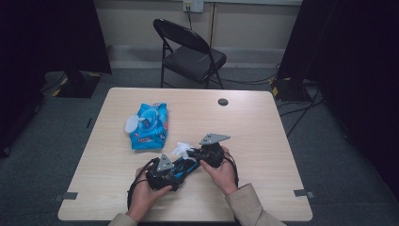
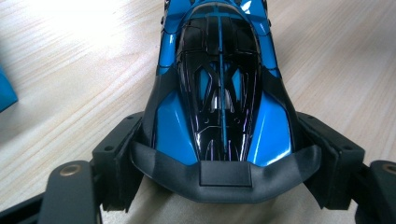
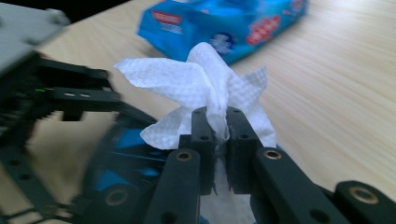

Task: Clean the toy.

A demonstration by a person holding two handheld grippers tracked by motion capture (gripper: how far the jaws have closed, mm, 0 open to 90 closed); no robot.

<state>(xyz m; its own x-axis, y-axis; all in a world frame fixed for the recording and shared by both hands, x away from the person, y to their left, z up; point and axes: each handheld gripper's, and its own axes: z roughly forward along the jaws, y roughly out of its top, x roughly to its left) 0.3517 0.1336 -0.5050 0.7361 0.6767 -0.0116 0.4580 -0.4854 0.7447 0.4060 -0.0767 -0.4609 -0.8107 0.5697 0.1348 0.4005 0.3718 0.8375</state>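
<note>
We're clamping the toy car (image 2: 219,107) w/ the left gripper (image 2: 224,154), jaws closing on both its sides so it's staying put near the table (image 1: 263,141) front edge; the right gripper (image 3: 217,135) is pinching shut on one wet wipe (image 3: 201,84) over it, prob. for wiping. Farther back: one wipes pack (image 1: 149,126), one chair (image 1: 190,52).

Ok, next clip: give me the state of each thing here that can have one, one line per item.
Left gripper: shut on the toy car.
Toy car: blue and black, clamped at one end between the jaws.
Right gripper: shut on the wipe.
Wipe: white, bunched, pinched between the jaws.
Wipe pack: lying flat on the table, lid flap open.
Folding chair: unfolded, unoccupied.
</note>
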